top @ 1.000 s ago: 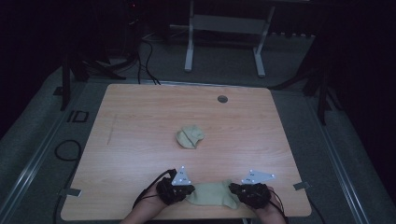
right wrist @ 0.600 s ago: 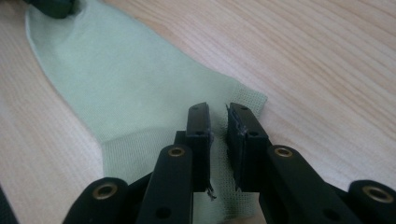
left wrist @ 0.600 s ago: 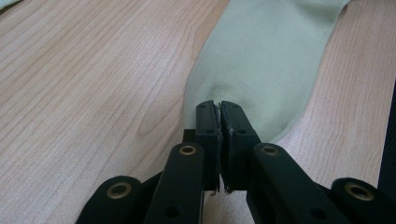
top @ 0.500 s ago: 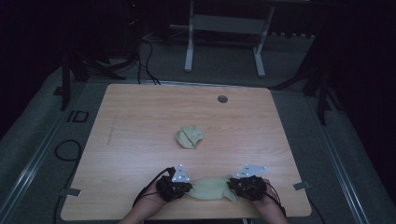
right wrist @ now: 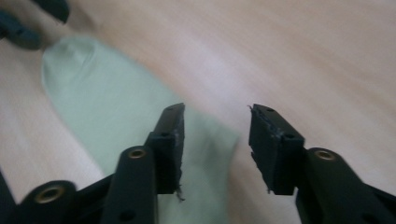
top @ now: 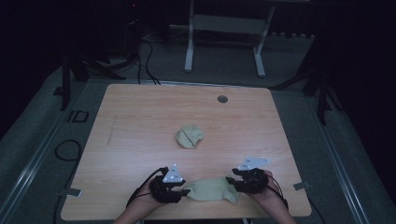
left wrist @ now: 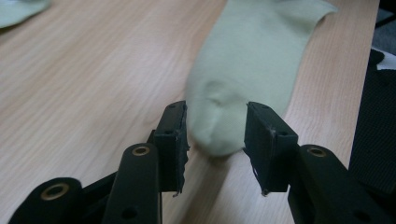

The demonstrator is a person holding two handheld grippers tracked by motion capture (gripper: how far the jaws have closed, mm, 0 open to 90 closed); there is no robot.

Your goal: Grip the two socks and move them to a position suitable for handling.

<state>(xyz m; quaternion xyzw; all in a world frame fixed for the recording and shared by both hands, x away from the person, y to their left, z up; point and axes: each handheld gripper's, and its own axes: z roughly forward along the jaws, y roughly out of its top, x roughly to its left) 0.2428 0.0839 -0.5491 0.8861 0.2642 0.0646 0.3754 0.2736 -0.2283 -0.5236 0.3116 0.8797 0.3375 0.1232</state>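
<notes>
Wooden table [top: 140, 121], dim lighting. Two pale green cloth items on it.

Item 1: flat sock [top: 212, 190], lying lengthwise along the near edge of the table, at about 6 o'clock from table centre, between the two grippers. In the left gripper view the sock [left wrist: 252, 70] runs away from the camera, rounded toe end nearest, open cuff end far, toward 1 o'clock in that frame.

Item 2: folded sock bundle [top: 189, 136], near table centre, well apart from the flat sock, at 12 o'clock from it. A corner of it shows at the top left of the left gripper view [left wrist: 21, 9].

Left gripper [left wrist: 215, 133]: jaws set apart at a medium gap, one on each side of the toe end. Toe sits between the pads; contact with the pads cannot be told. Not clamped. In the high view the left gripper [top: 183, 191] is at the sock's 9 o'clock end.

Right gripper [right wrist: 215, 133]: jaws wide apart, nothing between them but table and the sock's edge. Its left jaw lies over the sock [right wrist: 116, 116]; frame is blurred. In the high view the right gripper [top: 232, 181] is at the sock's 3 o'clock end.

Small dark round hole [top: 222, 99] in the tabletop near the far edge, about 1 o'clock from centre.

No containers seen on the table.
</notes>
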